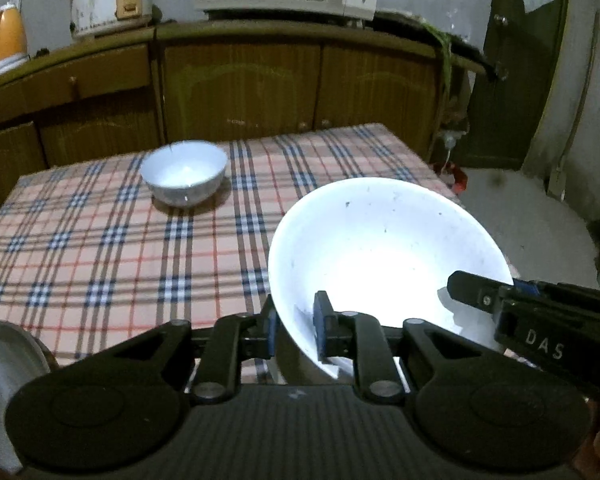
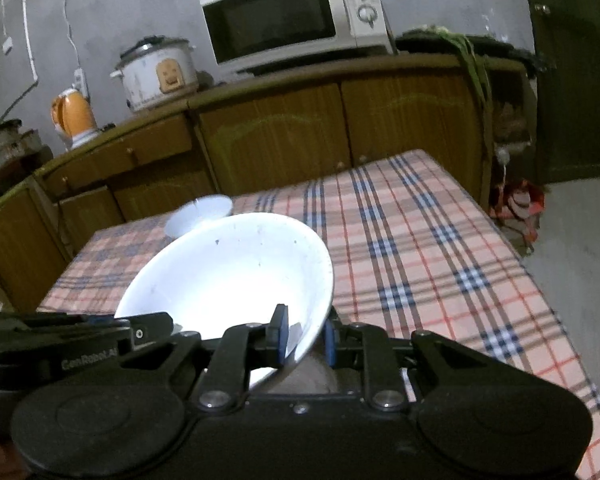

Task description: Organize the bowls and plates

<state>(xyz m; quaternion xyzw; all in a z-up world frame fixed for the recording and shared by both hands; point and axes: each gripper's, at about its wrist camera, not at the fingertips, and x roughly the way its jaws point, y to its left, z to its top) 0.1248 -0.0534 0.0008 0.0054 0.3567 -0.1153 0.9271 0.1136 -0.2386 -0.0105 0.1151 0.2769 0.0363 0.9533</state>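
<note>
Both the left tool (image 1: 296, 330) and the right tool (image 2: 303, 338) are clamping the large white ceramic bowl's (image 1: 384, 248) rim above the plaid-clothed counter (image 1: 100, 248).

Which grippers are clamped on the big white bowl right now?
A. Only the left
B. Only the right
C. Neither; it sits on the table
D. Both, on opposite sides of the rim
D. The left gripper pinches the big white bowl at one side of its rim, and the right gripper pinches the other side, with the bowl held tilted above the table.
</note>
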